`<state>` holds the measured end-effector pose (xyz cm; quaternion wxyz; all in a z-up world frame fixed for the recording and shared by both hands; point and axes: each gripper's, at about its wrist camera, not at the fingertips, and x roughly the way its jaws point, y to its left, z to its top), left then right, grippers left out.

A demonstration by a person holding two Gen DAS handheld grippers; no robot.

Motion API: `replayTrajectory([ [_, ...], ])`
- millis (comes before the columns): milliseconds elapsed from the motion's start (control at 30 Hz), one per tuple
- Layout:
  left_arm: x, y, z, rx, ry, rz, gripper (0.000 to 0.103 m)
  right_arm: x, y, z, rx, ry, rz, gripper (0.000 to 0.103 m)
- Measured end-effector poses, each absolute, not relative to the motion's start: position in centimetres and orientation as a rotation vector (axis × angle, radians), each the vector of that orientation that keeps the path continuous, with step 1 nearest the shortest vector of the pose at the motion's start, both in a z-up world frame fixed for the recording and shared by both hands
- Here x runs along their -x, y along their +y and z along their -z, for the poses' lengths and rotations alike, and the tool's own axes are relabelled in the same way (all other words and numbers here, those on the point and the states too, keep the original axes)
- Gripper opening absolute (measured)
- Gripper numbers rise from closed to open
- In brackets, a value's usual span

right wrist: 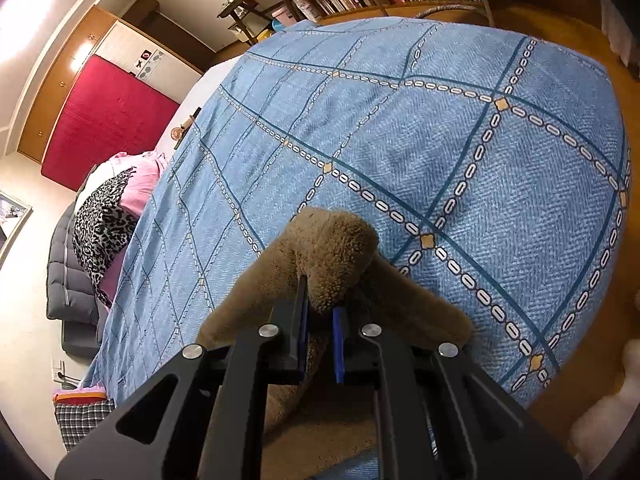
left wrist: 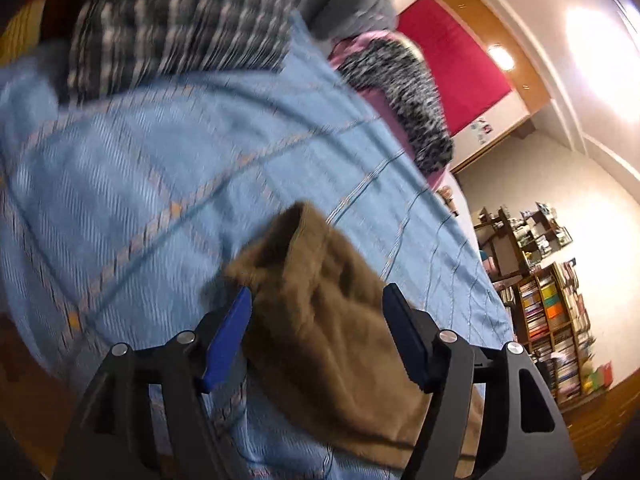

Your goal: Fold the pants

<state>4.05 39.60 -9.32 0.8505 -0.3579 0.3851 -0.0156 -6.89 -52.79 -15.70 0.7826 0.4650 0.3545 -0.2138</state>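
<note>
The brown fleece pants (left wrist: 320, 312) lie on the blue patterned bedspread (left wrist: 160, 184). In the left wrist view my left gripper (left wrist: 316, 336) stands open, its blue pads on either side of the cloth and a little apart from it. In the right wrist view my right gripper (right wrist: 320, 316) is shut on a bunched fold of the same pants (right wrist: 332, 252), which rises in a hump in front of the fingers and drapes back under them onto the bedspread (right wrist: 440, 152).
A checked garment (left wrist: 180, 20) lies at the far end of the bed, with a leopard-print cloth (left wrist: 408, 96) and pink fabric beside it. A grey padded item (right wrist: 64, 280) sits beside the bed. Bookshelves (left wrist: 548, 304) and wooden floor lie beyond the bed's edge.
</note>
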Motion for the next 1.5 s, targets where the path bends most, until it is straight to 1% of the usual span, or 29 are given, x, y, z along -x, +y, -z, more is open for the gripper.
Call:
replayTrajectory([
  [200,-3.7,38.5,11.2,0.839,0.871,0.063,0.069,6.9,-53.0,16.4,-1.014,0.772,0.458,0.01],
  [367,-4.5,36.6,11.5,0.839,0.915,0.108,0.069,6.6,-52.8,16.8,-1.015,0.776,0.455,0.01],
  [467,-5.5,35.3,12.5,0.806,0.986,0.056,0.07,6.7,-53.0,17.2,-1.023,0.775,0.451,0.01],
  [567,-6.3,35.1,13.5,0.824,1.002,0.022,0.069,6.9,-53.0,17.5,-1.024,0.776,0.448,0.01],
  [633,-6.7,34.9,13.7,0.827,0.995,0.006,0.061,6.9,-53.1,17.5,-1.02,0.778,0.444,0.01],
  [667,-6.9,34.8,13.6,0.825,0.992,0.001,0.039,6.7,-53.1,17.4,-1.013,0.778,0.444,0.01],
  [700,-7.2,34.7,13.5,0.825,0.996,-0.002,0.021,6.7,-53.1,17.3,-1.003,0.778,0.443,0.01],
  [733,-7.4,34.8,13.5,0.836,0.992,-0.003,0.017,6.5,-53.0,17.1,-0.987,0.777,0.443,0.01],
  [767,-7.5,35.0,13.3,0.847,0.982,-0.005,0.009,6.3,-52.9,16.8,-0.965,0.777,0.445,0.01],
  [800,-7.7,35.2,12.8,0.845,0.969,-0.015,0.007,6.1,-52.7,16.5,-0.941,0.775,0.447,0.01],
  [967,-8.1,37.4,8.8,0.851,0.876,-0.019,0.005,5.9,-52.2,13.7,-0.857,0.721,0.462,0.01],
  [1133,-7.9,38.8,6.6,0.805,0.849,-0.034,0.005,8.0,-51.2,12.3,-0.828,0.709,0.478,0.01],
  [1267,-6.9,39.4,8.5,0.788,0.906,-0.065,0.005,10.6,-50.3,14.6,-0.827,0.772,0.528,0.01],
  [1367,-6.3,39.8,11.2,0.792,0.966,-0.107,0.005,12.2,-50.5,17.7,-0.899,0.819,0.552,0.01],
  [1500,-6.4,39.7,13.1,0.764,0.997,-0.147,0.005,13.1,-50.6,19.9,-0.948,0.831,0.55,0.01],
])
